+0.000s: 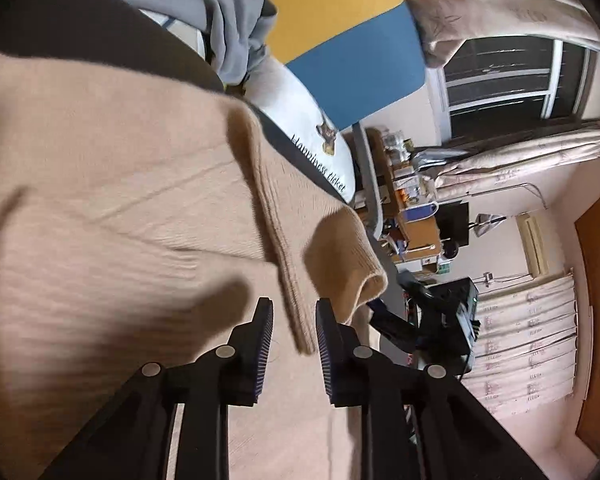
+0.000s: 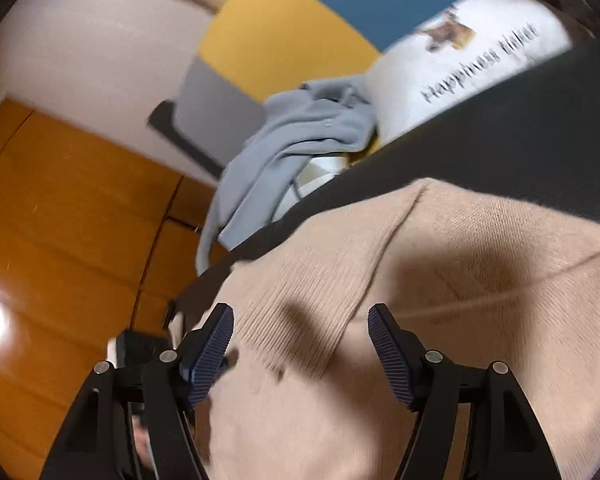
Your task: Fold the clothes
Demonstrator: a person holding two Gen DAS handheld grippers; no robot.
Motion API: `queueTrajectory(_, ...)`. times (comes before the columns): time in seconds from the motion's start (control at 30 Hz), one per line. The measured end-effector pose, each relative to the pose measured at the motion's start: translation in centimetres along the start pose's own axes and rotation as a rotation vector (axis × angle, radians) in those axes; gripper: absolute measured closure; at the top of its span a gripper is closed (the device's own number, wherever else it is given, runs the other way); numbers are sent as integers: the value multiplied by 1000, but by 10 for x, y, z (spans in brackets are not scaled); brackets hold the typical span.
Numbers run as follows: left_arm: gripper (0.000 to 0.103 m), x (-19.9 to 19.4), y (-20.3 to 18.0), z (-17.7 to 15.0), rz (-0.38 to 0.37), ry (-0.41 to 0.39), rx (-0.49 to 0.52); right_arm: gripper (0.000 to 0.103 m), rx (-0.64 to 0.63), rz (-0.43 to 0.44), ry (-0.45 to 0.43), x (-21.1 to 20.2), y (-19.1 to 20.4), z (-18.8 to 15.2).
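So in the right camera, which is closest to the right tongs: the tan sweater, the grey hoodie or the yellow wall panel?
1. Tan sweater, right under the right tongs.
2. Grey hoodie, crumpled farther ahead, past the dark surface.
3. Yellow wall panel, farthest, up behind the hoodie.

Both hand-held grippers (image 1: 293, 312) (image 2: 301, 318) parted.

So the sweater (image 2: 440, 280) is lying spread over the dark surface (image 2: 520, 128), with its ribbed edge (image 1: 284, 264) sitting between the left gripper (image 1: 294, 320) fingers. The right gripper (image 2: 300, 332) is hanging over the sweater's left part. Behind the sweater a hoodie (image 2: 292, 140) is bunching up beside a printed pillow (image 2: 460, 64), leaning against the headboard (image 2: 284, 40).
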State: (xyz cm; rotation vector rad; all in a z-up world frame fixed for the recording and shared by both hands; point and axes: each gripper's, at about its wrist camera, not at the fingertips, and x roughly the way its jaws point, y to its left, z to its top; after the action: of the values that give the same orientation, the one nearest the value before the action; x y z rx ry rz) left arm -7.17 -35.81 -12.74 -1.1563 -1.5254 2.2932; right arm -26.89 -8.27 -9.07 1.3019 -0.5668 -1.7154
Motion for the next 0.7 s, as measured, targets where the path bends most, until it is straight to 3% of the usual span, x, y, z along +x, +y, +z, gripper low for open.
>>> queueTrajectory(0.1,82,20,-9,3,42,34,5,34,24,-30,16,22,-6,1)
queueTrajectory(0.2,83,30,-11,6,39,40,-12,51,-2,-34,4,29,1,-3)
queueTrajectory(0.23,86,33,-10,7,38,37,-19,62,0,-25,3,30,2,-3)
queueTrajectory(0.3,97,38,-7,8,38,39,-45,65,6,-23,24,40,1,-5)
queueTrajectory(0.4,99,32,-12,5,47,2,-8,77,17,-36,22,45,-2,-5)
queueTrajectory(0.47,100,21,-20,3,24,-35,23,95,40,-36,5,43,-4,-5)
queueTrajectory(0.63,100,-18,-38,3,-49,-113,85,95,39,116,-112,-1,19,-9)
queueTrajectory(0.7,100,-29,-37,3,-30,-119,103,95,16,138,-128,-18,29,-12)
